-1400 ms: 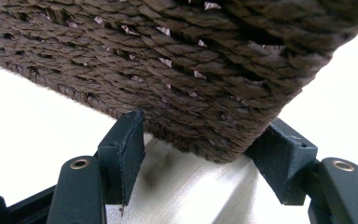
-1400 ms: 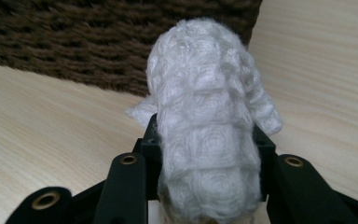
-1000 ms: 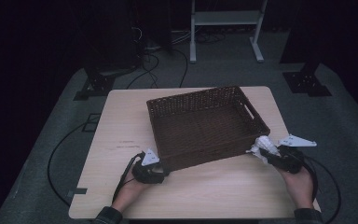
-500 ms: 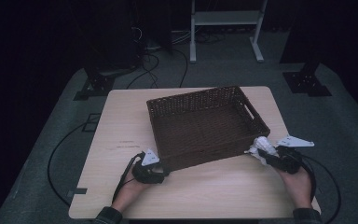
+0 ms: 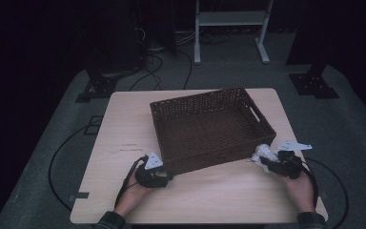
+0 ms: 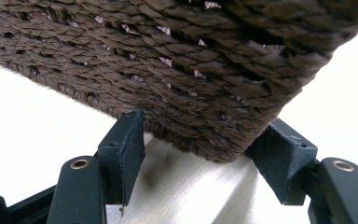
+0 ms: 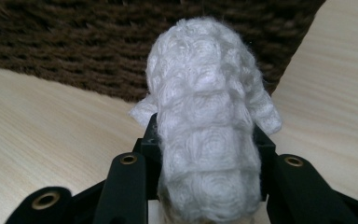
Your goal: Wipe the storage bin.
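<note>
A dark brown woven basket (image 5: 198, 97) stands on the light wooden table (image 5: 124, 138), turned a little askew. My left gripper (image 5: 166, 175) is at the basket's near left corner. In the left gripper view its jaws (image 6: 200, 154) straddle that bottom corner of the basket (image 6: 168, 60), and both pads press against the weave. My right gripper (image 5: 268, 163) is just off the basket's near right corner, shut on a bunched white knitted cloth (image 5: 262, 153). In the right gripper view the cloth (image 7: 205, 107) bulges up between the jaws (image 7: 205, 140), with the basket wall (image 7: 74, 46) close behind.
The basket looks empty and has a cut-out handle (image 5: 257, 114) in its right end wall. Bare table lies to the left and in front of it. Beyond the table are a dark floor, cables (image 5: 147, 62) and a white stand (image 5: 228, 19).
My right gripper has sunk slightly toward the table with the white cloth still in it. The left gripper and the basket have stayed put.
</note>
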### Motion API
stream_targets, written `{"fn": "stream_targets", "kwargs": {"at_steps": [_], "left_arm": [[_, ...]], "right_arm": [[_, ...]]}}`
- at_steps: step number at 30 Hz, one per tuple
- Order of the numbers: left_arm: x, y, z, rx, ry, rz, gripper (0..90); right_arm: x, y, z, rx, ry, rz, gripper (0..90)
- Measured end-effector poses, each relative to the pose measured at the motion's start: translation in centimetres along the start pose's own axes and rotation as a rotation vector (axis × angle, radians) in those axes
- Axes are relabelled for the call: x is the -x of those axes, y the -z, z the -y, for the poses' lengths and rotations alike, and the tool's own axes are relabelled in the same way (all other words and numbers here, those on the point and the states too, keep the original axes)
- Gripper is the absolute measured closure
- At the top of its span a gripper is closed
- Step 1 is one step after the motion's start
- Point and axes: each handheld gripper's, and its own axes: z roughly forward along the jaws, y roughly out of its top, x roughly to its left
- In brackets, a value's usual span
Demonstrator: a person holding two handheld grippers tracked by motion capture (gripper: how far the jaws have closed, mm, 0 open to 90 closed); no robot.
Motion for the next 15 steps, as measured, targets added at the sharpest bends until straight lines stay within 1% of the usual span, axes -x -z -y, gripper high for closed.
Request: {"fn": "stream_targets", "kwargs": {"at_steps": [3, 6, 9, 11, 13, 15], "left_arm": [[0.0, 0.0, 0.0, 0.0, 0.0, 0.0, 36.0], [0.0, 0.0, 0.0, -0.001, 0.001, -0.001, 35.9], [0.0, 0.0, 0.0, 0.0, 0.001, -0.001, 36.0], [0.0, 0.0, 0.0, 0.0, 0.001, 0.0, 36.0], [0.0, 0.0, 0.0, -0.001, 0.0, -0.001, 36.0], [0.0, 0.0, 0.0, -0.001, 0.001, 0.0, 36.0]], "right_arm": [[0.0, -0.4, 0.3, -0.016, 0.002, -0.005, 61.0], [0.0, -0.4, 0.3, -0.013, 0.0, -0.006, 60.9], [-0.3, -0.3, 0.3, -0.018, 0.011, -0.007, 61.0], [-0.6, -0.1, 0.1, -0.016, 0.025, -0.009, 61.0], [-0.8, 0.0, 0.0, -0.014, 0.028, -0.01, 61.0], [-1.0, 0.2, -0.2, 0.001, 0.033, -0.014, 61.0]]}}
